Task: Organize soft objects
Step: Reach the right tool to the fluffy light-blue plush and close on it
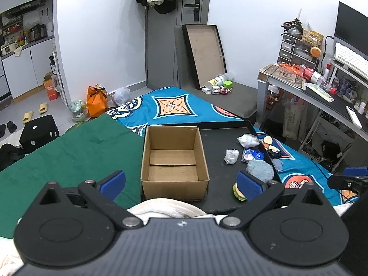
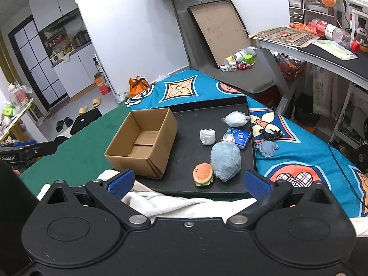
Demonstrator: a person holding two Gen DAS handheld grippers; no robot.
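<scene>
1. Plush toys, the burger (image 2: 203, 174) and the blue fluffy one (image 2: 225, 161), lie touching on the black tray (image 2: 184, 119); they look light and squashy, so pinch each across its middle.
2. Your cardboard box (image 2: 147, 138) sits just beside them, empty.
3. Both claws, left (image 1: 181, 181) and right (image 2: 188, 180), stand spread apart, holding nothing.

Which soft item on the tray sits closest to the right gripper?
The burger plush, at the tray's near edge. The blue fluffy plush touches it but lies slightly farther back; the white bundles are beyond.

Matt cardboard box (image 2: 142, 142), fuzzy blue plush (image 2: 225, 161)
</scene>
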